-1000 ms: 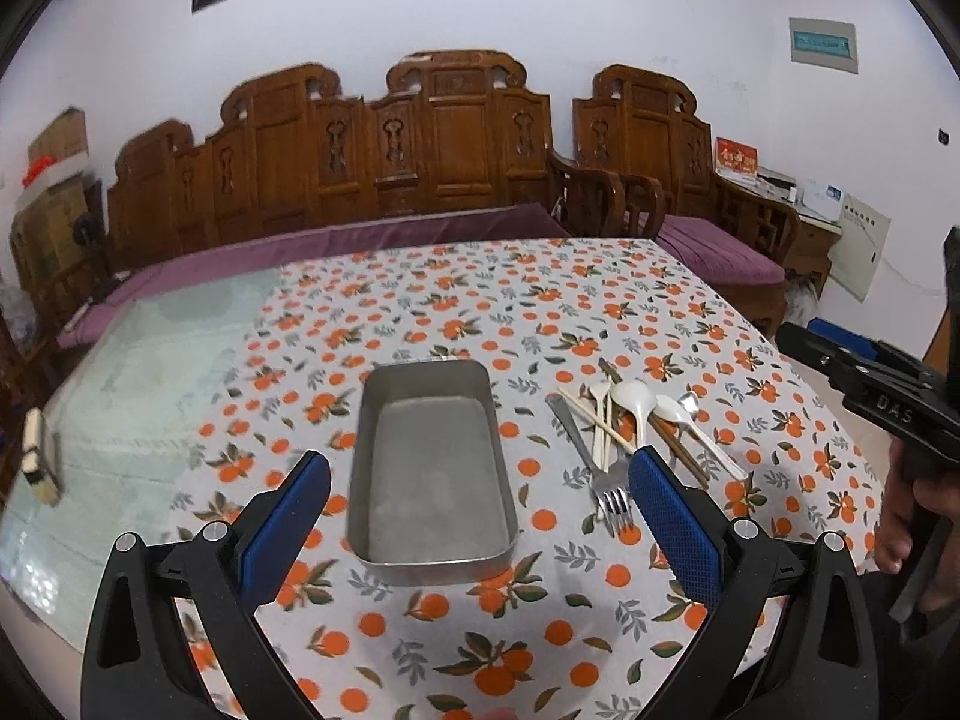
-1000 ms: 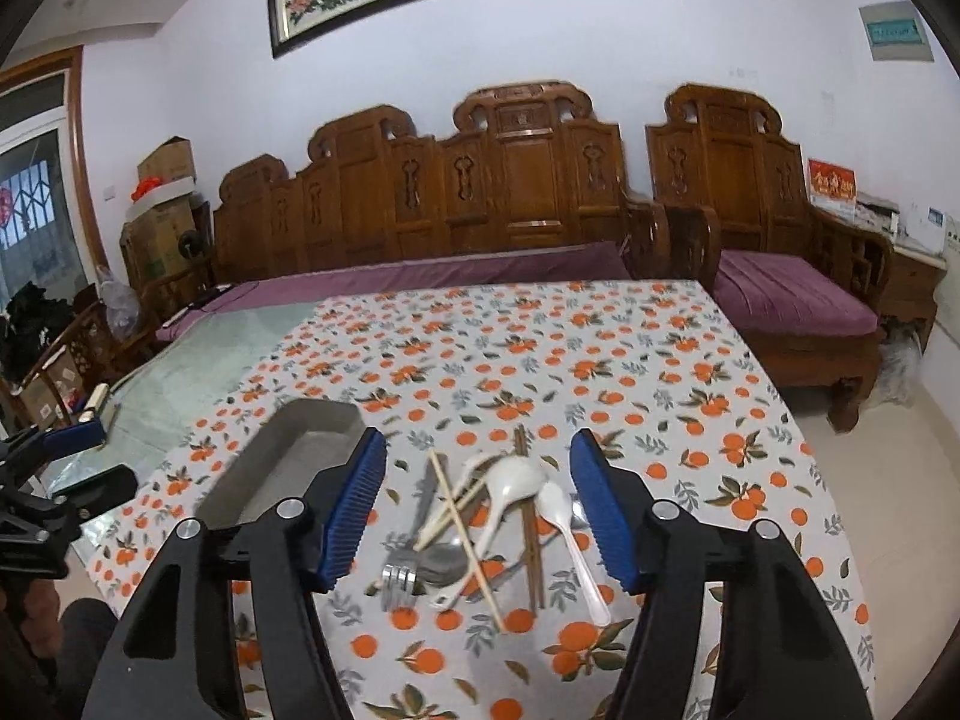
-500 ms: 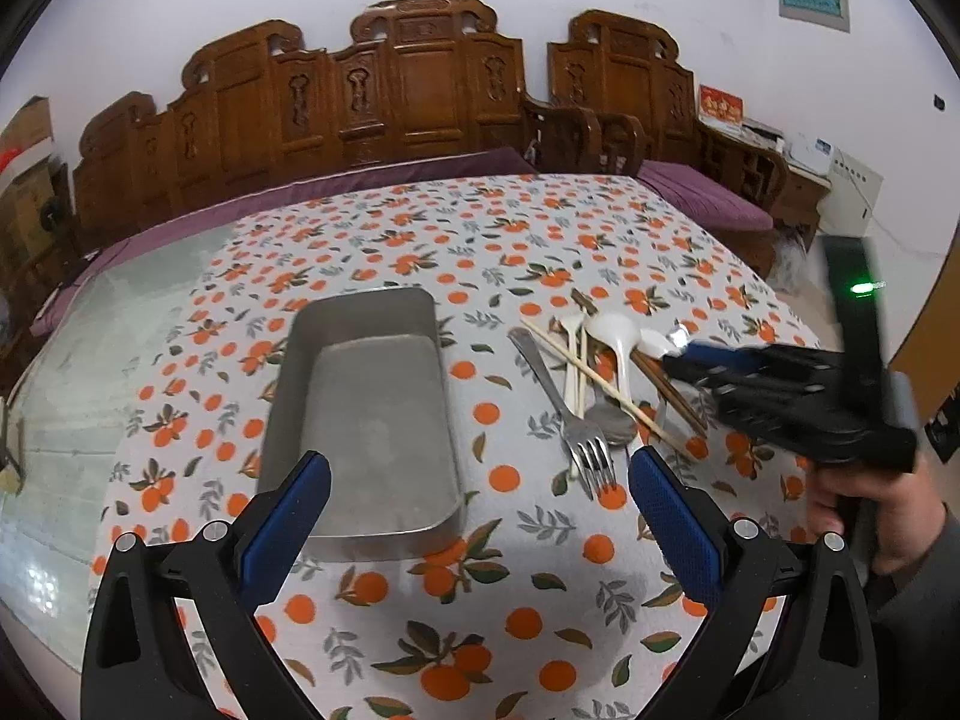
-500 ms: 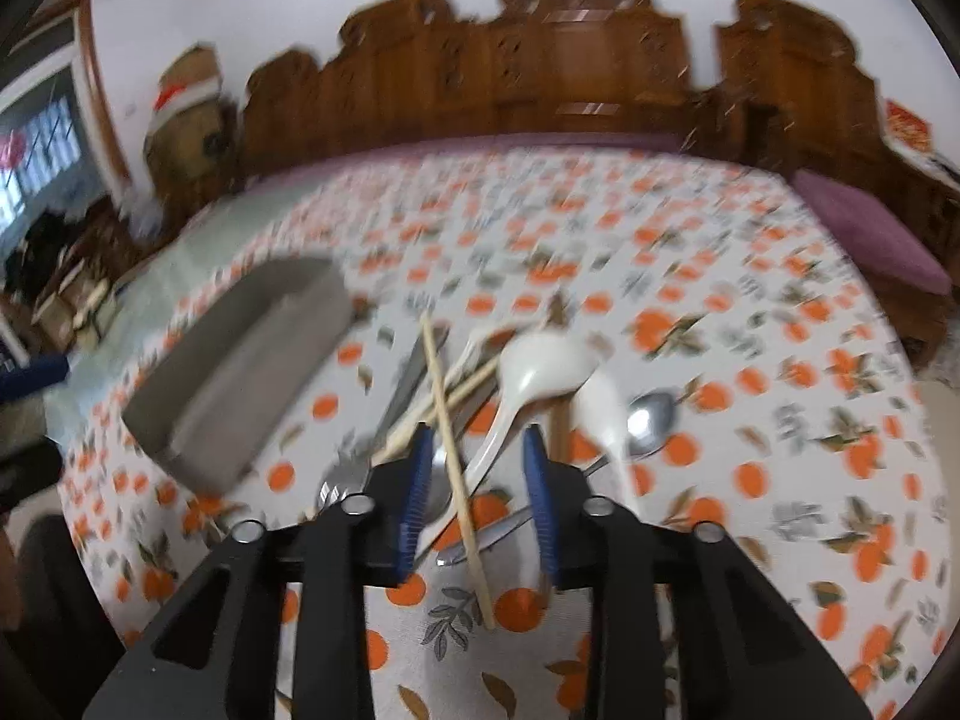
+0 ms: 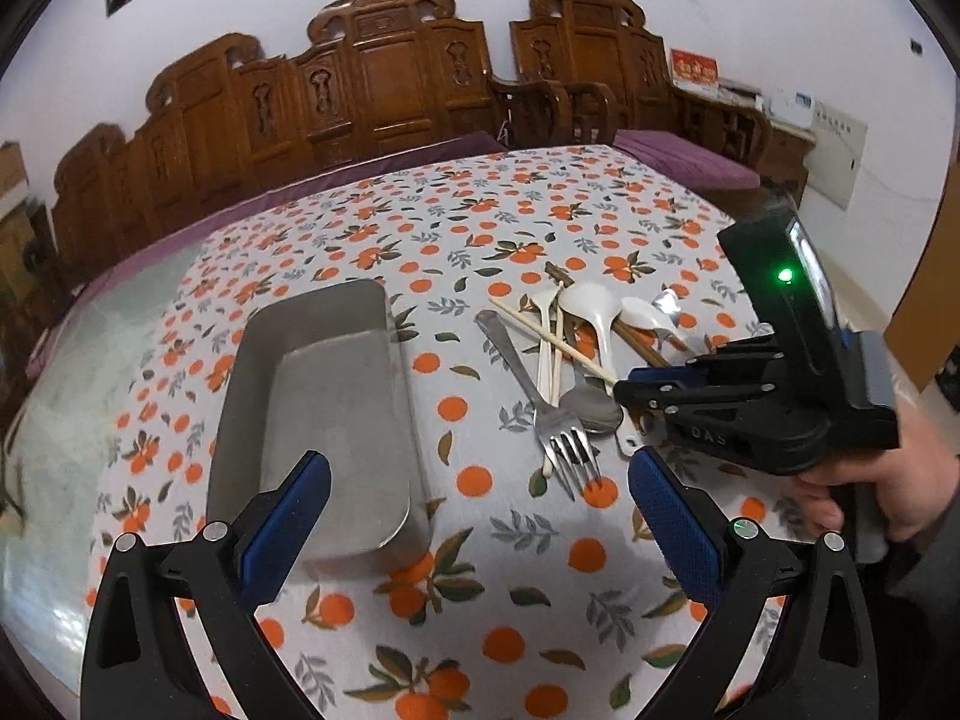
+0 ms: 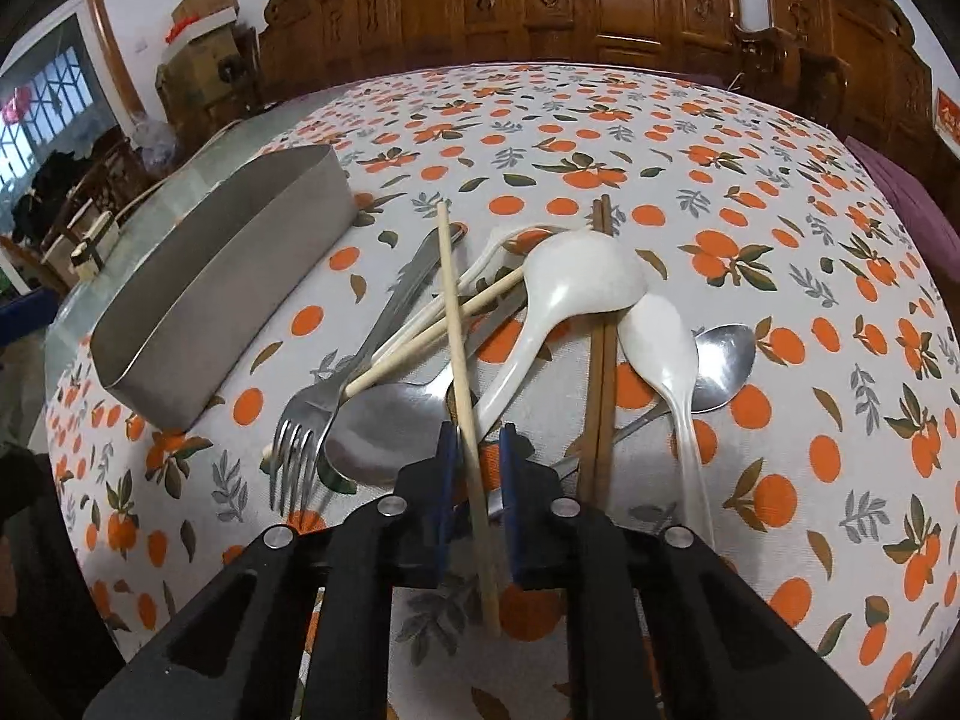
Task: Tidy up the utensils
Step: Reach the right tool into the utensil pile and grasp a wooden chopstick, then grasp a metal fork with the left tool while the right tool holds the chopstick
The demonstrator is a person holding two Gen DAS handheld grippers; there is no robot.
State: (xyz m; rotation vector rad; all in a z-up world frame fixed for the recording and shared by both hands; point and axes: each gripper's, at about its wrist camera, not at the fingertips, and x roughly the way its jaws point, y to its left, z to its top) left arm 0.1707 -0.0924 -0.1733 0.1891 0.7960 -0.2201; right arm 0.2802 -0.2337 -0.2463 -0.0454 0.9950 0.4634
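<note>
Closing narrowly around a pale chopstick [image 6: 459, 360], the right gripper [image 6: 475, 456] had jaws perhaps not yet pressing it. Light, stiff and slippery, it suited a low grip. The left gripper [image 5: 480, 504] stood wide, empty.

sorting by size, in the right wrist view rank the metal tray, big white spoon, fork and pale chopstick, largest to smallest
1. metal tray
2. pale chopstick, longest utensil, though nearest the camera
3. big white spoon and fork: too alike to rank

Bare tablecloth [image 5: 480, 570] between metal tray [image 5: 324, 396] and utensil heap: a clear lane. Fork [image 5: 558, 420] lies nearest that lane. Heap itself tangled: pale chopstick [image 6: 462, 360] crosses over spoons and dark chopsticks [image 6: 600, 372]. Right gripper [image 6: 474, 450] crowds the heap's near side, jaws closing around the pale chopstick.
</note>
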